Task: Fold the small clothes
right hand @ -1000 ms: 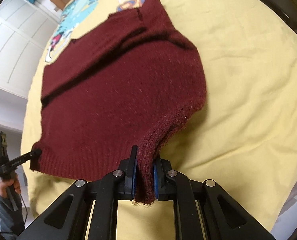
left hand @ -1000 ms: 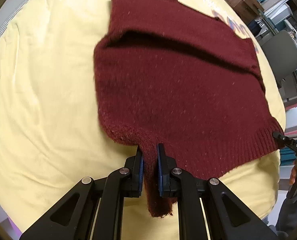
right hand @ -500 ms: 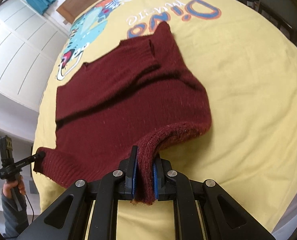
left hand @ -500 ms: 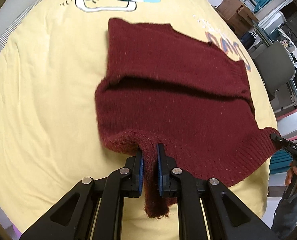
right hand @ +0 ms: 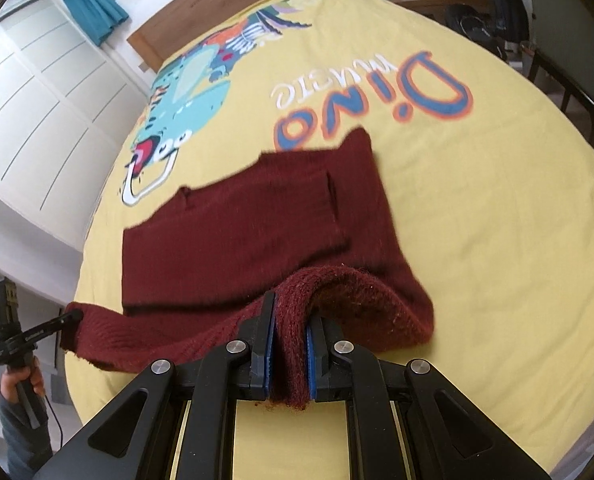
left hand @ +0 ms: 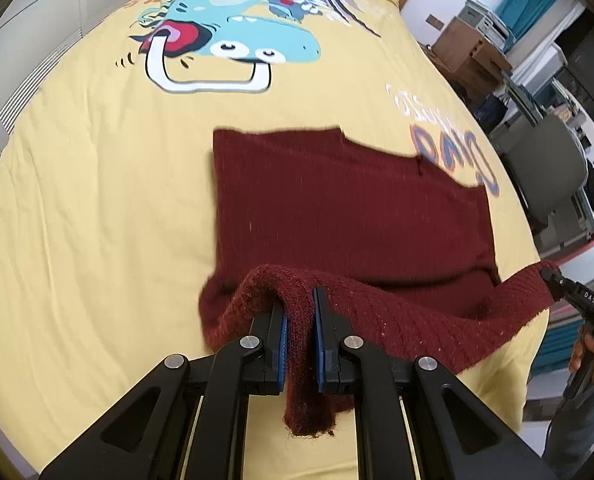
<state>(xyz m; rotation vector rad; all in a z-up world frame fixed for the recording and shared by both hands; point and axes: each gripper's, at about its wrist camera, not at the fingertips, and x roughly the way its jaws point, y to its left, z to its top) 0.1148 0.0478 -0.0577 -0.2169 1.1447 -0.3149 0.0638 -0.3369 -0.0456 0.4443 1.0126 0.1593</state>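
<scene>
A dark red knitted sweater (left hand: 349, 208) lies on a yellow bedspread (left hand: 77, 220), its far part flat and its ribbed hem lifted off the bed. My left gripper (left hand: 299, 300) is shut on one hem corner, which hangs bunched between the blue pads. In the right wrist view the same sweater (right hand: 249, 232) shows, with my right gripper (right hand: 291, 312) shut on the opposite hem corner. Each view also catches the other gripper at the picture's edge: the right gripper (left hand: 569, 288) pinching the hem at the far right, the left gripper (right hand: 57, 322) at the far left.
The bedspread carries a blue dinosaur print (left hand: 237, 40) and "Dino" lettering (right hand: 377, 108). A wooden headboard (right hand: 225, 4) closes the far end. White cupboard doors (right hand: 37, 92) stand to the left of the bed, a chair (left hand: 545, 168) and cluttered furniture to the right.
Both grippers have risen and pulled back, lifting the hem off the bed and drawing it toward the far part of the sweater. More of the bedspread's print has come into view.
</scene>
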